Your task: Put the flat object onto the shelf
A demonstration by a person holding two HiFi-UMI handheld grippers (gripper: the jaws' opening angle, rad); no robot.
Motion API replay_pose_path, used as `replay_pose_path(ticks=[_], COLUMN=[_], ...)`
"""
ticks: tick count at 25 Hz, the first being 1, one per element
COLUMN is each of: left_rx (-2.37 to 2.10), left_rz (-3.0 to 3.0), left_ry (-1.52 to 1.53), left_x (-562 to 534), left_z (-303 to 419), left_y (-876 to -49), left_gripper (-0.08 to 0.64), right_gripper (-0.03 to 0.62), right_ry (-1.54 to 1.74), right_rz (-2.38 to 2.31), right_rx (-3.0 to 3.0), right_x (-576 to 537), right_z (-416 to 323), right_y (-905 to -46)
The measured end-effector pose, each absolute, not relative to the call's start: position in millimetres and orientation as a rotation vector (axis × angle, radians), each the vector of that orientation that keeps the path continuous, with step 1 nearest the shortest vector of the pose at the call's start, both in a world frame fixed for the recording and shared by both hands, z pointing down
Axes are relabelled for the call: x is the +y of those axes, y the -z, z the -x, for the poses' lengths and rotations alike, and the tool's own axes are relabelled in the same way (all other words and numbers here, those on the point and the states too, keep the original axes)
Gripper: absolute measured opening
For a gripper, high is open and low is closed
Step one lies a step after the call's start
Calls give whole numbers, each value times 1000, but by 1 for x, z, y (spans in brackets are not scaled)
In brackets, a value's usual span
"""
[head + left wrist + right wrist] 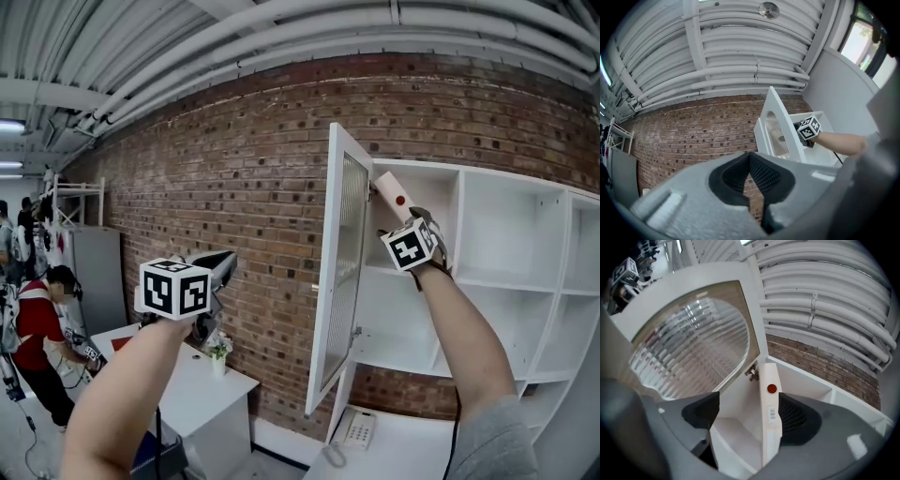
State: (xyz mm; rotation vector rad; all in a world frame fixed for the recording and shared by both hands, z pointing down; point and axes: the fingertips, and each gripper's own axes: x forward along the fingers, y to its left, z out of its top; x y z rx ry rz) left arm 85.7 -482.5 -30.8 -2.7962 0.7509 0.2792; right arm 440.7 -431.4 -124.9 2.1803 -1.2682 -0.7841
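At one shelf [511,234], one flat object [771,420] sits between parted right gripper [749,413] fingers [797,416] (left gripper [750,176]: together).

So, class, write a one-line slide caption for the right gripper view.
Right gripper, fingers apart, with the flat white object between them at the white shelf beside its open glass door.

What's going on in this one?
A person holds a gripper in each hand at a white shelf whose glass door stands open. The right gripper is up at the top compartment beside the door, jaws wide apart, with the flat white object between them, against one pad only. The left gripper is shut, empty, off to the side.
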Motion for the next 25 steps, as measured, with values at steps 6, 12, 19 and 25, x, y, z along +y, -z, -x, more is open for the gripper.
replay_pose_path(ticks=[6,12,19,25], left_rx=[764,801,829,862], left_rz=[2806,2842,2904,2947], left_ry=[-236,-200,-154,-113], left_x=[-469,-463,-456,-450], left_z=[-62,-40,-19,-4], left_y=[3,-37,-102,-156], left_gripper=[-2,-2,-2,-2], right_gripper=[388,365,342,327], right_ry=[737,665,542,374], right_rz=[-2127,-2072,-2009,-1963], right_rx=[-1472,-1656,-1861,-1978], right_x=[-398,-367,-344,-341], right_z=[-398,-364,-327,-312], right_y=[75,15,-71,-158])
